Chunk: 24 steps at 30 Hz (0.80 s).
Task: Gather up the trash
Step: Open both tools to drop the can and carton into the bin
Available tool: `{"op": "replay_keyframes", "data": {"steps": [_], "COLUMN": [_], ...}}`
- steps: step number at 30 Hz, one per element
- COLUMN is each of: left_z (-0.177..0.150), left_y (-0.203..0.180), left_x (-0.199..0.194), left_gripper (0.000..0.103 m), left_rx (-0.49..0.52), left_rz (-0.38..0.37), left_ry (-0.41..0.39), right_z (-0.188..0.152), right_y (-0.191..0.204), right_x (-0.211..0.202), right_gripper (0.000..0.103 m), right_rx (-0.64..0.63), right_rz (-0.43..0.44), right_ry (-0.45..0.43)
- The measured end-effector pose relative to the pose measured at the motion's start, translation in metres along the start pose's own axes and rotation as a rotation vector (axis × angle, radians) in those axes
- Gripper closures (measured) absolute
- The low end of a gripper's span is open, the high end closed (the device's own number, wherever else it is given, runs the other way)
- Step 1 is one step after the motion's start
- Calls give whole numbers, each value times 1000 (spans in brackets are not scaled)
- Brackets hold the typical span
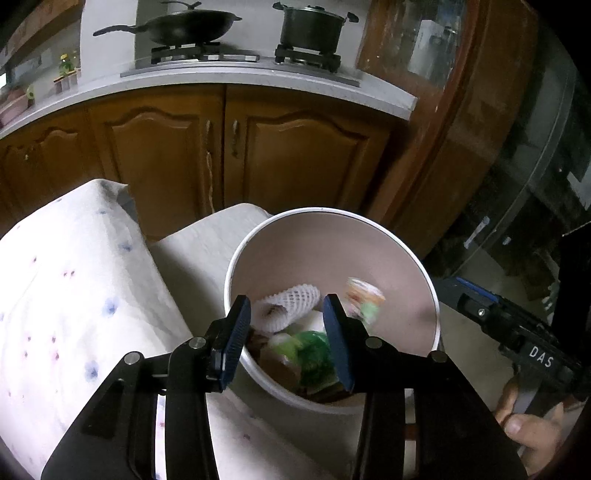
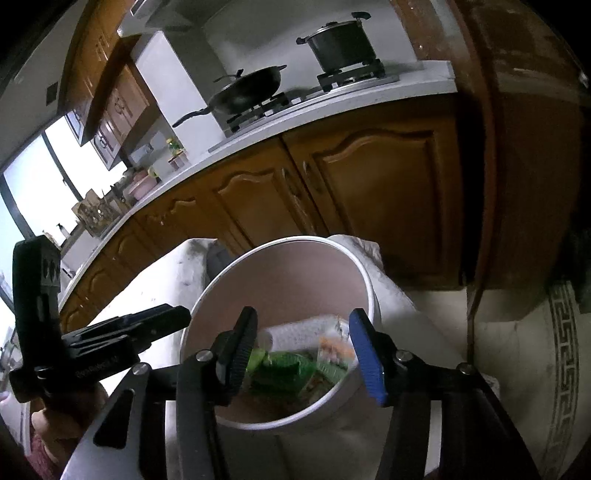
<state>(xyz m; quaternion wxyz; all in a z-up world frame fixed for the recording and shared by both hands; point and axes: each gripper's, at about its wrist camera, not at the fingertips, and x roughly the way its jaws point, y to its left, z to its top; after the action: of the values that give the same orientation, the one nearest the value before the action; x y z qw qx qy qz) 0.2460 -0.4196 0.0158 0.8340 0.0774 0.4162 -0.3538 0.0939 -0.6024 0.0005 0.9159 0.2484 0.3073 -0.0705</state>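
From the left wrist camera, the left tool (image 1: 286, 332) hangs with its blue-padded jaws apart and nothing between them, poised over the near rim of a white bin (image 1: 413, 254) with a pinkish inner wall. In the bin lie a white foam fruit net (image 1: 291, 301), a green wrapper (image 1: 314, 354) and a blurred orange-and-green packet (image 1: 364, 299) against the far wall; its print is too smeared to read. The bin stands beside a cloth with blue and red flecks (image 1: 74, 295), which covers the surface at left. At lower right the right tool (image 1: 476, 306) reaches in from the side, its body marked "DAS", a hand (image 1: 532, 424) under it. Behind, wooden cabinet doors (image 1: 155, 155) carry a pale bench (image 1: 236, 75) with a wok (image 1: 184, 24) and a lidded pot (image 1: 314, 26) on the hob. From the right wrist camera, the right tool (image 2: 306, 350) has its jaws spread wide and empty above the same bin (image 2: 373, 291), whose rim sits between the fingers. The green wrapper (image 2: 284, 369) and the foam net (image 2: 299, 332) show inside. The left tool (image 2: 173, 317) comes in from the left, close to the bin's rim, with small lettering on its side that cannot be made out. Open tiled floor with a key-pattern border (image 2: 561, 350) lies to the right.
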Motion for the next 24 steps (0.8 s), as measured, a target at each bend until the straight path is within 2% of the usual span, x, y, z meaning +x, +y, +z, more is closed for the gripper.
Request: {"op": "replay_keyframes", "data": {"steps": [3,6,9,11,14,17,24], "left_z": [-3,-8,-15,-21,-32,-42,-73], "left_y": [4,9,16,22,32,42,69], "left_x": [-5,-13,-25,-35,-52,-67,-109], "left_gripper": [62,56,53,43,30,23,17], "left_rx": [-17,-37,-60,-80,-109,-141,-219], "left_rz": [-4,-2,-1,1,25,33,61], "left_ry": [-3,-10,-26,-41,-67,-89,-156], "right_z": [-2,-5,-8,-11,-15,-22,-40], "right_y": [0,4,8,12,18,29,57], "right_x": [-3,-7,-11,-16,-24,-31,-46], "right_gripper": [44,40,30,20,17,14,5], "right_rx": [11,12,18,28,46,50,46], "right_rz": [3,7,23,33,62,86,127], "right_ry": [-6,-10,-22,-40,-64,-85,-128]}}
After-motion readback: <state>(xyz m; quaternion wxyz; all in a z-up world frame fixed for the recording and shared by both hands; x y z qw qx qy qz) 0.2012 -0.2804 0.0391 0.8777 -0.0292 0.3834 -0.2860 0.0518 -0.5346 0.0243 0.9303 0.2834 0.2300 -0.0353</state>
